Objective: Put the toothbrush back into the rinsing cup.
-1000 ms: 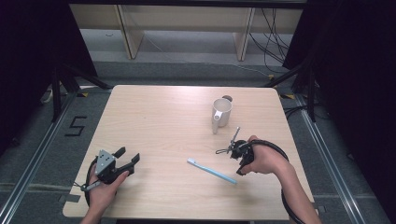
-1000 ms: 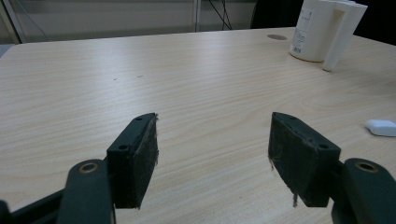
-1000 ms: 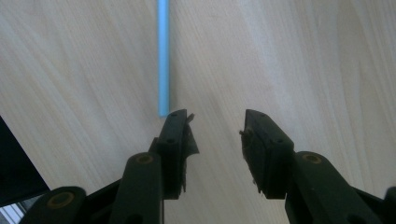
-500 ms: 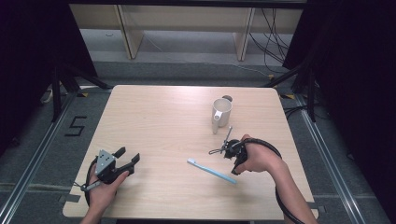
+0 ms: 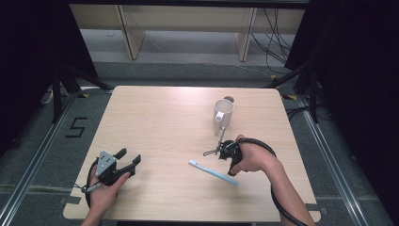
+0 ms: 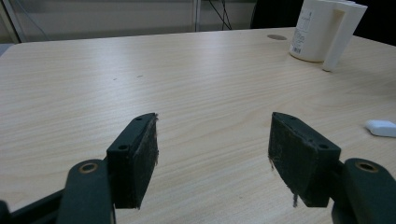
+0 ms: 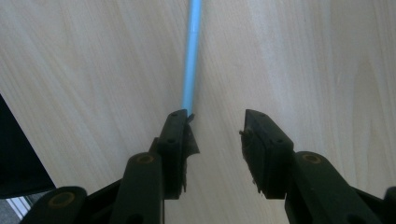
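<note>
A blue toothbrush (image 5: 214,173) with a white head lies flat on the table, right of centre. My right gripper (image 5: 232,168) hangs over its handle end, pointing down. In the right gripper view the jaws (image 7: 217,116) stand open with bare wood between them, and the blue handle (image 7: 191,56) runs away from behind the left jaw's tip. My left gripper (image 5: 131,157) rests at the front left, open and holding nothing (image 6: 212,121). A white mug (image 5: 223,113) stands upright behind the toothbrush. From the left gripper view I see the mug (image 6: 322,30) and the brush's white head (image 6: 382,127).
The pale wooden table (image 5: 160,117) has bare room across its left and middle. Cables trail from both grippers off the front edge. Beyond the table are a grey floor, black frame legs and wooden furniture legs (image 5: 127,33).
My right hand has slid a little to the left, bringing its gripper over the toothbrush's handle end. The left hand, mug and toothbrush have not moved.
</note>
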{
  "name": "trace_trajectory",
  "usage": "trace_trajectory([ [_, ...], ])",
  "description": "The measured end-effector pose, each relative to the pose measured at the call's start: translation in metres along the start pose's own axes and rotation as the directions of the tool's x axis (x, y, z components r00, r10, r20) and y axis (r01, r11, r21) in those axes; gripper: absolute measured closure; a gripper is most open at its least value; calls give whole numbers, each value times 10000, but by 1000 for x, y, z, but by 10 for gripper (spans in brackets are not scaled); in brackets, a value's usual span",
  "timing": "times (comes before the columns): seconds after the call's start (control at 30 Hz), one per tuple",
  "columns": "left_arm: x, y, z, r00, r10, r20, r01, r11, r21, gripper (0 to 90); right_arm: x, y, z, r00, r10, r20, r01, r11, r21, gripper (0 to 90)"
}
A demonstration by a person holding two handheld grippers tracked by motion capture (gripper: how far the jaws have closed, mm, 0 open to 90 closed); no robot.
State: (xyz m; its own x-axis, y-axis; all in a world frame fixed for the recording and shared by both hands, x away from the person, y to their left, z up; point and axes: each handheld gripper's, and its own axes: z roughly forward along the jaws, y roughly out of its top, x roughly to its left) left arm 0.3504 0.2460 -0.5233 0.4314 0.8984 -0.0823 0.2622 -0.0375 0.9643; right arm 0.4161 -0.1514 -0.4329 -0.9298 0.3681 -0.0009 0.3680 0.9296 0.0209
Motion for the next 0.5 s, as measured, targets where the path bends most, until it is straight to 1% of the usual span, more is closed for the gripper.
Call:
trace_trajectory([
  [0.03, 0, 0, 0, 10000, -4, 3, 4, 10000, -7, 325, 0, 3, 1, 9999, -109, 8, 109, 9999, 4, 618],
  [0.07, 0, 0, 0, 10000, -4, 3, 4, 10000, -7, 325, 0, 3, 1, 9999, -109, 8, 109, 9999, 4, 618],
  [0.1, 0, 0, 0, 10000, -9, 7, 9, 10000, -5, 325, 1, 4, 1, 10000, 9, -15, -9, 10000, 16, 619],
  [0.13, 0, 0, 0, 10000, -10, -47, 10, 10000, -33, 325, 0, 6, 1, 9998, -174, -16, 174, 9998, 94, 621],
  [0.2, 0, 0, 0, 10000, -4, 12, 4, 10000, -12, 325, 1, 10, 2, 9994, -337, 52, 337, 9993, 139, 627],
  [0.23, 0, 0, 0, 10000, -4, 12, 4, 10000, -12, 325, 1, 10, 2, 9994, -337, 52, 337, 9993, 139, 627],
  [0.27, 0, 0, 0, 10000, -3, 10, 3, 10000, -5, 325, 2, 11, 2, 9998, -213, -33, 213, 9997, 115, 628],
  [0.3, 0, 0, 0, 10000, -5, 3, 5, 10000, -9, 325, 2, 12, 3, 9997, -245, -25, 246, 9996, 153, 630],
  [0.33, 0, 0, 0, 10000, -2, 1, 2, 10000, -9, 325, 2, 14, 3, 9993, -373, -50, 374, 9992, 152, 632],
  [0.37, 0, 0, 0, 10000, 6, 2, -6, 10000, -14, 325, 2, 15, 4, 9988, -488, 48, 488, 9986, 182, 635],
  [0.4, 0, 0, -1, 10000, 8, -27, -8, 10000, 41, 325, 3, 16, 5, 9996, -294, -20, 294, 9995, 141, 638],
  [0.47, 0, 0, 0, 10000, -19, 0, 19, 10000, -16, 325, 3, 20, 8, 9989, -476, -45, 477, 9986, 217, 643],
  [0.5, 0, 0, 0, 10000, -7, 7, 7, 10000, -16, 325, 3, 21, 8, 9991, -429, -75, 431, 9987, 255, 645],
])
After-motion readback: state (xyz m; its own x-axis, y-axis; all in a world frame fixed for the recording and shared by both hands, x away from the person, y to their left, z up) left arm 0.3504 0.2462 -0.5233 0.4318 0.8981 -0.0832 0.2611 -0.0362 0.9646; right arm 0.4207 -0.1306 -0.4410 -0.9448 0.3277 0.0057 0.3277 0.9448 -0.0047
